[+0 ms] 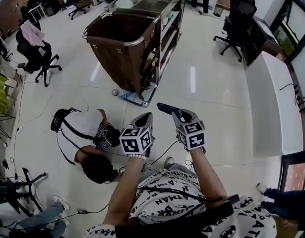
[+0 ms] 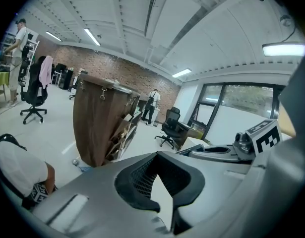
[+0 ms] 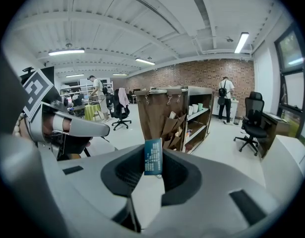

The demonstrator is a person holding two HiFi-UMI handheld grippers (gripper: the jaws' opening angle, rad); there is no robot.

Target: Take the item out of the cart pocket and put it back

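Well back from the cart (image 1: 142, 33), out on the glossy floor (image 1: 212, 83), the right gripper (image 1: 175, 114) has its fingers closed on a flat dark-blue packet (image 3: 153, 156), which stands upright at their tips. Just beside it, the left gripper (image 1: 146, 118) has its fingers drawn together with nothing between them. Both point toward the cart, whose brown side pockets (image 3: 171, 125) hold papery items. Another person (image 1: 85, 133) crouches on the floor to the left.

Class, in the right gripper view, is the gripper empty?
No, the right gripper pinches a small blue packet between its jaws.
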